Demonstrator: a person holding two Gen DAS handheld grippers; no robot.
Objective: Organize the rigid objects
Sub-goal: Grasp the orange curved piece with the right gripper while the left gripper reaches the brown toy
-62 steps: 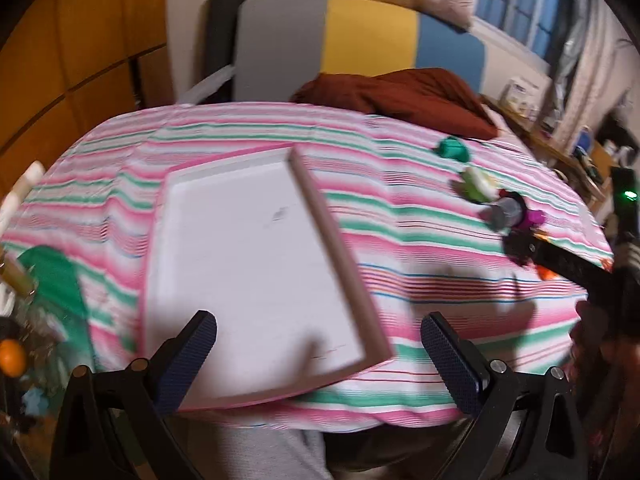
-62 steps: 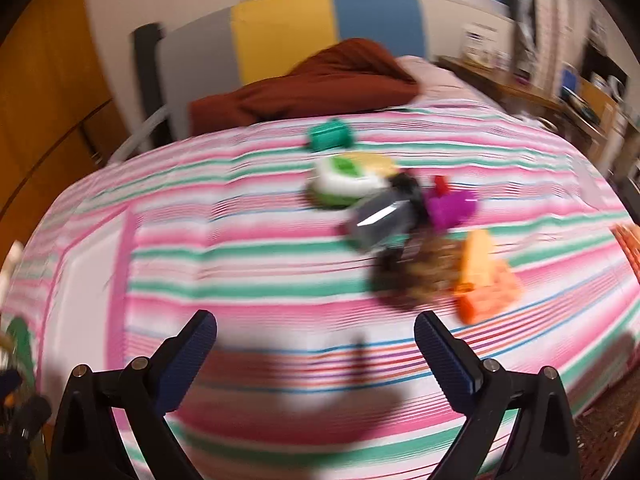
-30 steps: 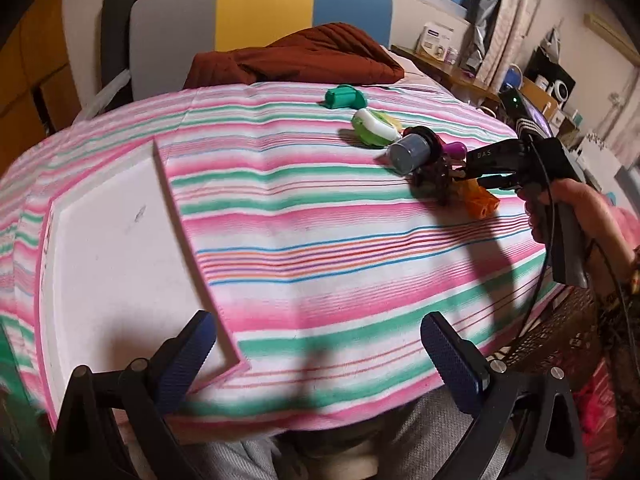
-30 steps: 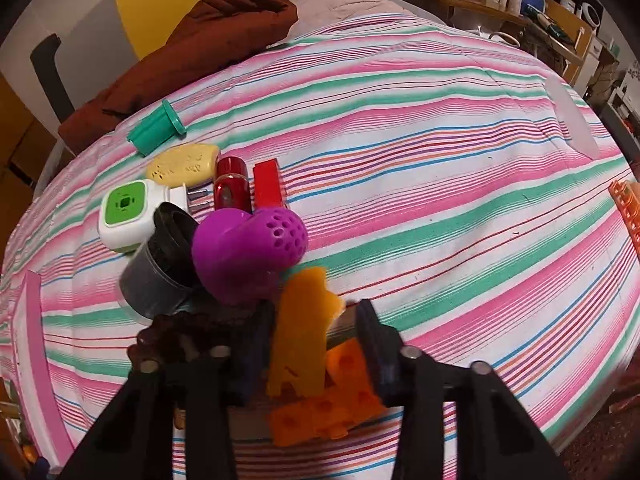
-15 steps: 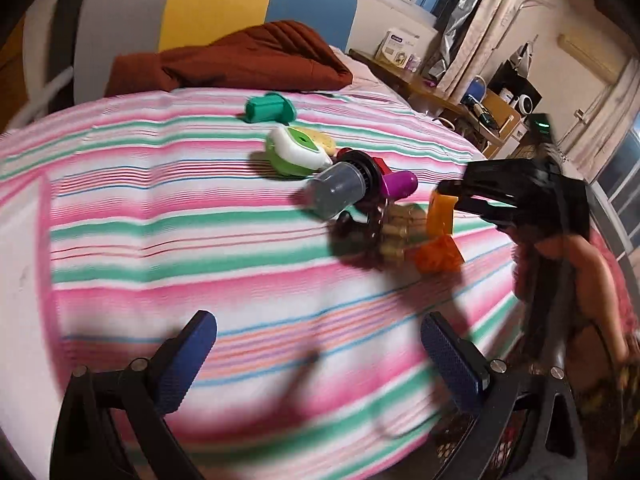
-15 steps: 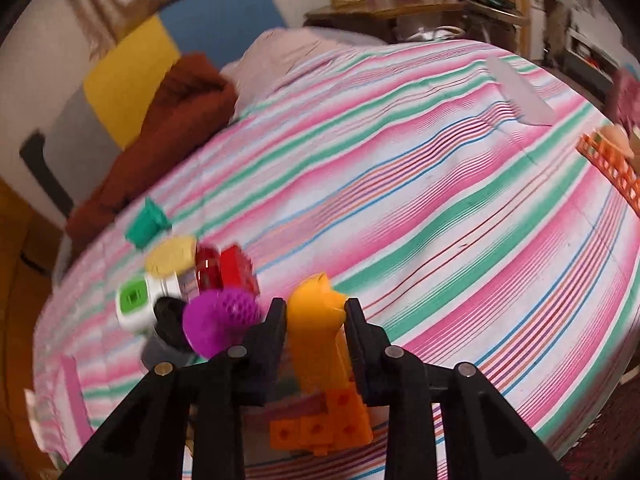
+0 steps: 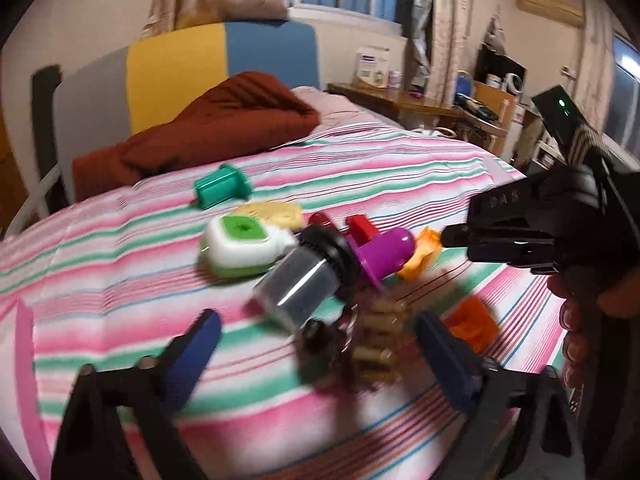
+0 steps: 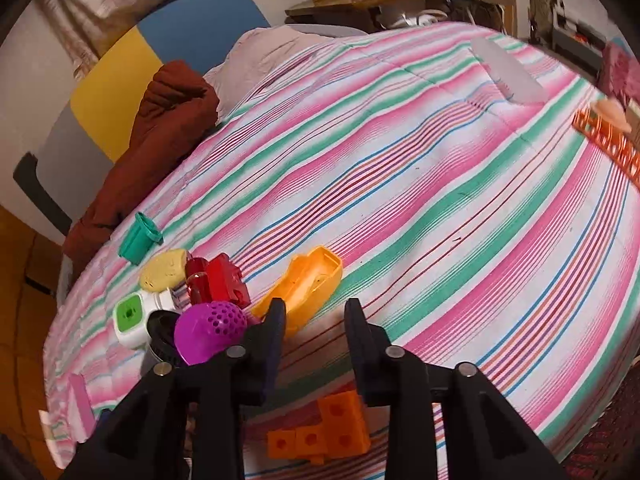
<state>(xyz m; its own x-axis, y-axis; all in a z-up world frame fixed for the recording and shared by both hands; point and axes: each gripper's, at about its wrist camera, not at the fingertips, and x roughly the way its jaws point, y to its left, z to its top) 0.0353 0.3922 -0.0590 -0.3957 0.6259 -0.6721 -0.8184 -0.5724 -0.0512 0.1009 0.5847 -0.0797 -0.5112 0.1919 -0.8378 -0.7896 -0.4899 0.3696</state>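
Note:
A pile of small rigid toys lies on the striped bedspread (image 8: 440, 184). In the right wrist view my right gripper (image 8: 316, 312) is open, with the orange curved piece (image 8: 304, 288) lying on the bed just past its fingertips. An orange block piece (image 8: 320, 432) lies under it. A purple perforated dome (image 8: 210, 330), red pieces (image 8: 218, 280), a yellow oval (image 8: 164, 270), a white-green box (image 8: 130, 318) and a teal spool (image 8: 140, 238) lie to the left. In the left wrist view my left gripper (image 7: 316, 344) is open above a brown studded piece (image 7: 376, 348), near the grey cylinder (image 7: 300, 280).
A brown blanket (image 7: 208, 128) lies at the head of the bed. The right gripper body (image 7: 532, 224) and the hand holding it fill the right of the left wrist view. An orange rack (image 8: 612, 144) sits at the bed's far right edge.
My right gripper has opened and the orange curved piece now lies on the bed. My left gripper has swung from the white tray over to the toy pile.

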